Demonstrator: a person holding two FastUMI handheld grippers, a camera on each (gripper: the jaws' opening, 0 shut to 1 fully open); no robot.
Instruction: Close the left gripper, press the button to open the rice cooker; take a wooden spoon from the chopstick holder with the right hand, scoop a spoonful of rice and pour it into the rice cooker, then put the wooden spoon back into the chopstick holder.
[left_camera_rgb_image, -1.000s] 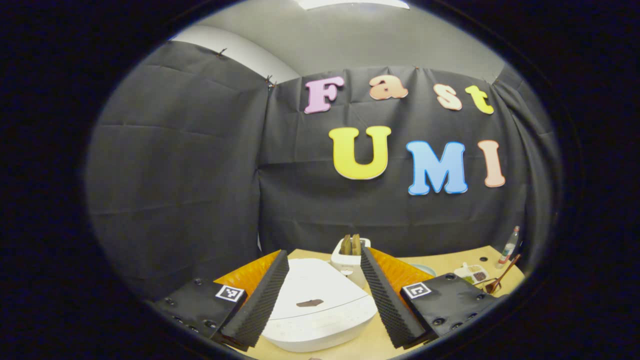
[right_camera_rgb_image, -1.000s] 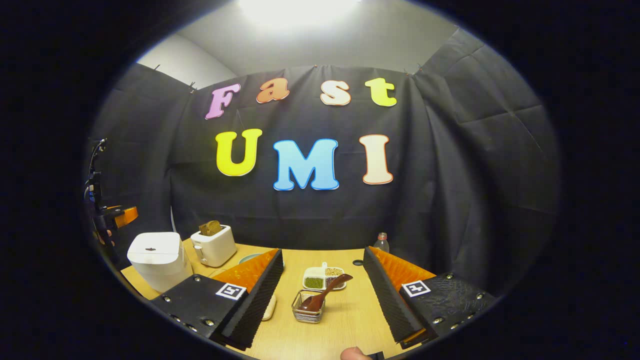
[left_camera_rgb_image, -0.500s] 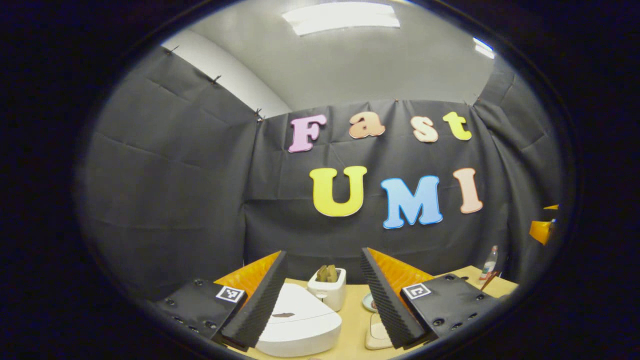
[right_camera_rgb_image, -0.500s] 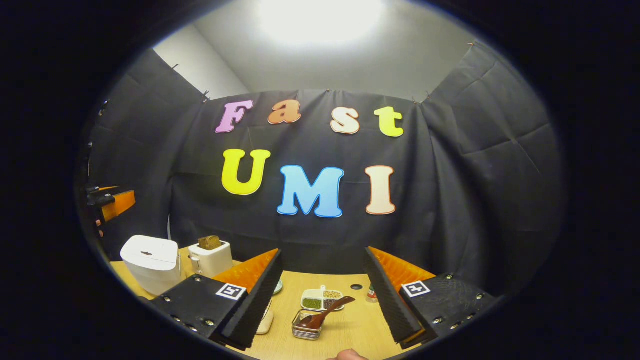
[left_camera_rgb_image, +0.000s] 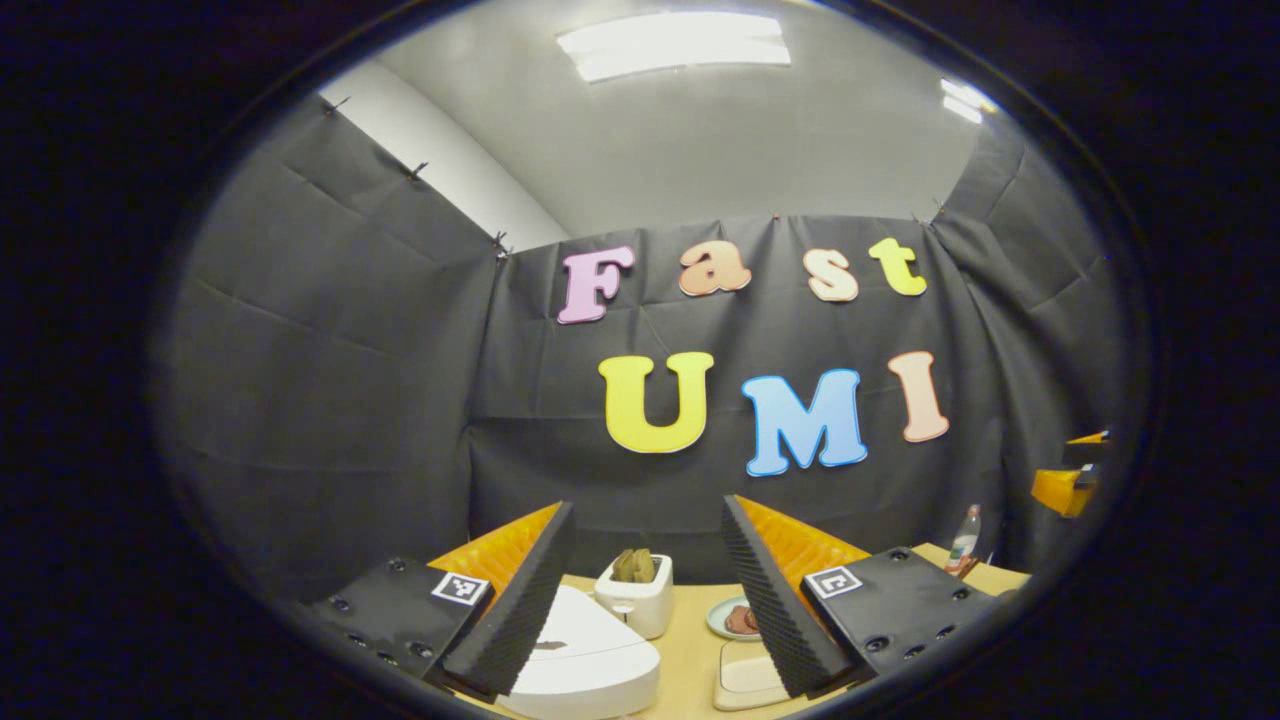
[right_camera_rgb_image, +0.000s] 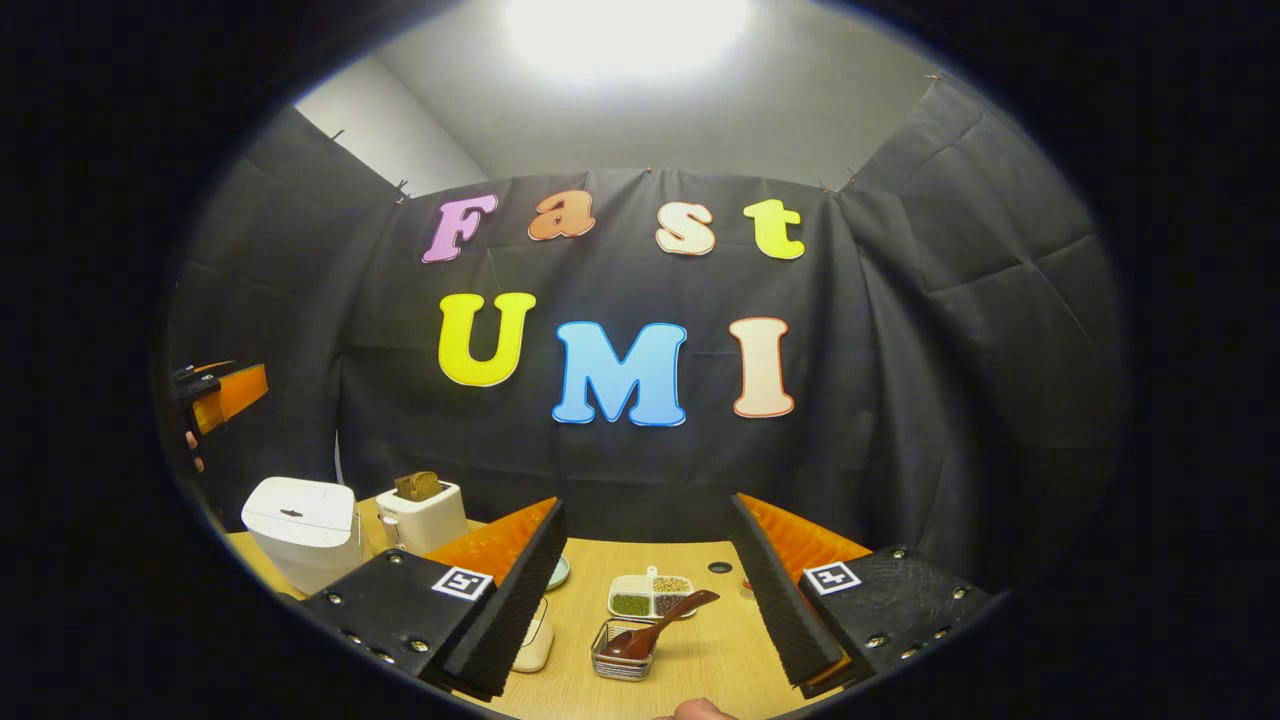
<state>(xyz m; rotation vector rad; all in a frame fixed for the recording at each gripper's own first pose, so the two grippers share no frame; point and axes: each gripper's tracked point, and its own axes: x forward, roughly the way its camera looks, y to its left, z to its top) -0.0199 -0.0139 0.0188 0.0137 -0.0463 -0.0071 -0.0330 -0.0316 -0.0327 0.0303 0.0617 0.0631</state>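
Left gripper view: the spread left tool has lifted farther above the closed rice cooker.

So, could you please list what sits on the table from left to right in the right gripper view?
Rice cooker → toaster → chopstick holder with the wooden spoon.

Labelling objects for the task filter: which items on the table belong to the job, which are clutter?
Job:
white square rice cooker
brown wooden spoon
wire-mesh chopstick holder
white divided tray of grains

Clutter:
white toaster holding bread
clear plastic bottle
small plate
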